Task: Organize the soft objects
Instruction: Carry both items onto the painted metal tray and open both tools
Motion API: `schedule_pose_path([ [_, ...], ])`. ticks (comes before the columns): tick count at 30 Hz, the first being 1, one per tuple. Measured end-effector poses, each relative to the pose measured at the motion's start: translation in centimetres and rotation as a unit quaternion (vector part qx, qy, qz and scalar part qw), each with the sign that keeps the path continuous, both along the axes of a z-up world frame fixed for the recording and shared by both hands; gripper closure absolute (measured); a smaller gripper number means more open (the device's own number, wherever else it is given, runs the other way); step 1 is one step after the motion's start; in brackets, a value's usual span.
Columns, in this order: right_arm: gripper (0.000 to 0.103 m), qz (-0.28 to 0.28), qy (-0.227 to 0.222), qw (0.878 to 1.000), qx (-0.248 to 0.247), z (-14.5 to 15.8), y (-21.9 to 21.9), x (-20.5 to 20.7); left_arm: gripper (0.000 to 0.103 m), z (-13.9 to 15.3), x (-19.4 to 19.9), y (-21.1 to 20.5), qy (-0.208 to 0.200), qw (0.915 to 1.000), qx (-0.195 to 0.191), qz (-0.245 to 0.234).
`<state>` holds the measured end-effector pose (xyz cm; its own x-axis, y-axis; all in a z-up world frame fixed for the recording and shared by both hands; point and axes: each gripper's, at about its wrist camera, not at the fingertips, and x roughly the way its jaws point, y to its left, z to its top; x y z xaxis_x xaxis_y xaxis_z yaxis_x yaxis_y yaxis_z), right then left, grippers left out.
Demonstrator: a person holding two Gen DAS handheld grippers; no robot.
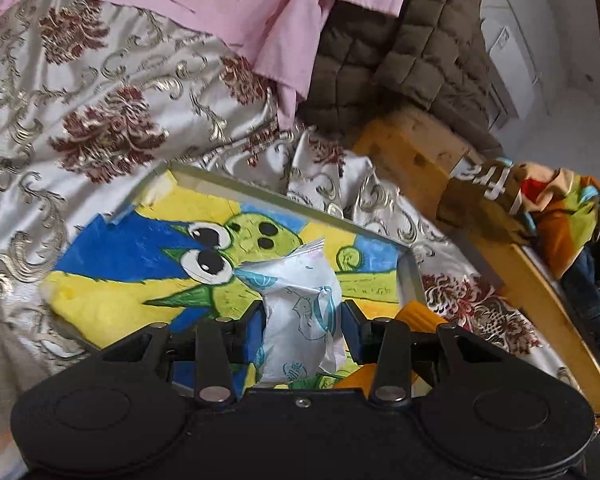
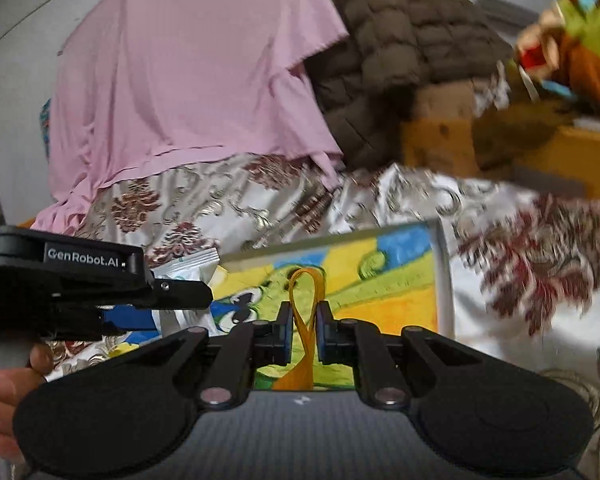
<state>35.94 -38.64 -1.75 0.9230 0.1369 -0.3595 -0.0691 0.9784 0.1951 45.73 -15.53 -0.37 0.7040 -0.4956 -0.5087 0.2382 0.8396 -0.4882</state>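
Progress read: early to mid, nothing visibly sorted yet.

Left gripper was part-way closed on a white printed soft pack, pads pressing its sides, pack standing up between the jaws and sticking out ahead of them. In the right wrist view the same gripper sat to the left of the right one, a hand on its handle.

Below and ahead of both grippers lay a framed cartoon painting, flat on the patterned bedspread. Both held items hung over it, neither set down.

Right gripper was nearly closed, pinching an orange band; its loop stood up ahead of the jaws, tail hanging below. Can't tell what the band is attached to, if anything.

Further ahead: pink cloth draped loose and unfolded, brown quilted jacket heaped to its right. Far right, a multicolour garment pile on the wooden bed edge.

My judgement: two small items picked up, destination not visible. Left to do: place both, then deal with pink cloth, jacket and the pile. No bin or tidy stack in view, so can't say where things should go.
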Motion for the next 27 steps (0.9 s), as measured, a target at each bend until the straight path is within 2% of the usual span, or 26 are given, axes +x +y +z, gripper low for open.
schedule_pose_path([
  [3,0.086,-0.005,0.013,1.0,0.006,-0.5,-1.0,0.4,0.059,-0.8,1.0,-1.1,0.017,0.9998,0.009,-0.004],
  [7,0.084,-0.019,0.031,0.999,0.0,-1.1,-1.8,0.7,0.059,-2.4,1.7,-2.2,0.044,0.9986,0.024,0.015],
  [10,0.081,-0.023,0.042,0.999,-0.006,-1.6,-1.9,0.9,0.059,-3.5,2.0,-2.8,0.062,0.9976,0.021,0.023],
  [14,0.067,-0.016,0.058,0.998,-0.03,-1.8,-1.6,1.1,0.057,-3.9,2.3,-3.8,0.067,0.9965,0.046,0.019],
  [16,0.065,-0.017,0.064,0.997,-0.042,-1.9,-1.5,1.1,0.057,-4.0,2.3,-4.1,0.067,0.9959,0.058,0.016],
  [18,0.063,-0.016,0.07,0.997,-0.039,-1.9,-1.7,1.1,0.054,-4.0,2.3,-4.1,0.067,0.9954,0.065,0.018],
  [21,0.059,-0.017,0.072,0.997,-0.04,-1.7,-1.7,0.7,0.042,-3.8,2.1,-3.7,0.068,0.9953,0.065,0.025],
  [23,0.049,-0.017,0.068,0.996,-0.046,-1.4,-1.6,0.3,0.034,-3.5,1.9,-3.5,0.064,0.9954,0.064,0.032],
  [27,0.035,-0.011,0.055,0.997,-0.052,-0.6,-1.4,-0.9,0.029,-2.8,1.2,-2.7,0.059,0.9957,0.061,0.037],
])
